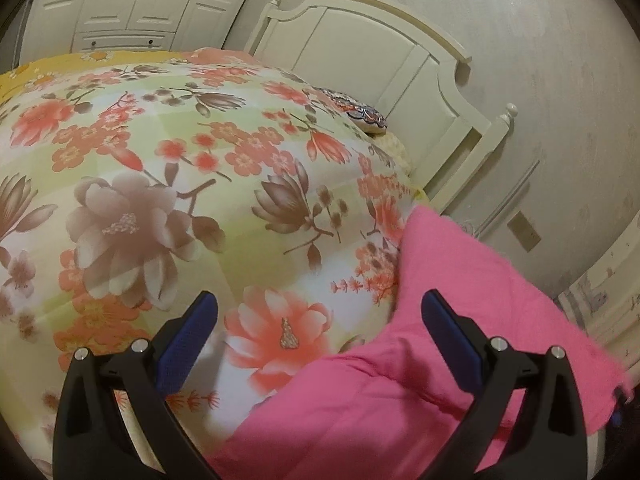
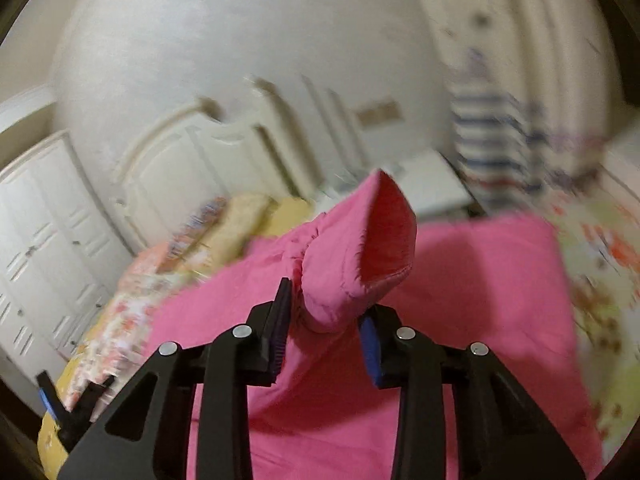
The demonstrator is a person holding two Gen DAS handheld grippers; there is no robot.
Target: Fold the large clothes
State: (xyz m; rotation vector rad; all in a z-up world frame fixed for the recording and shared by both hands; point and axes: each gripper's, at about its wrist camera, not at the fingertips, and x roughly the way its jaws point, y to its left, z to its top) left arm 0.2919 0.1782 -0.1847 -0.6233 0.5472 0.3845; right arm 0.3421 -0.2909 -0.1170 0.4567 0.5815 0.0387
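A large pink garment [image 2: 460,300] lies spread on a bed with a floral cover [image 1: 168,168]. My right gripper [image 2: 326,304] is shut on a bunched fold of it, and the pinched part [image 2: 352,248] rises as a cone above the fingers. The right wrist view is blurred. In the left wrist view the pink garment [image 1: 400,400] covers the lower right of the bed. My left gripper [image 1: 320,304] stands open just above its edge; its right finger [image 1: 448,328] is over the pink cloth, its left finger [image 1: 192,336] over the cover, and nothing is between them.
A cream headboard [image 1: 384,64] stands at the far end of the bed, with a patterned pillow [image 1: 360,114] before it. Cream wardrobe doors [image 1: 132,0] stand behind the bed. A striped cloth [image 2: 488,140] hangs at the right by the wall.
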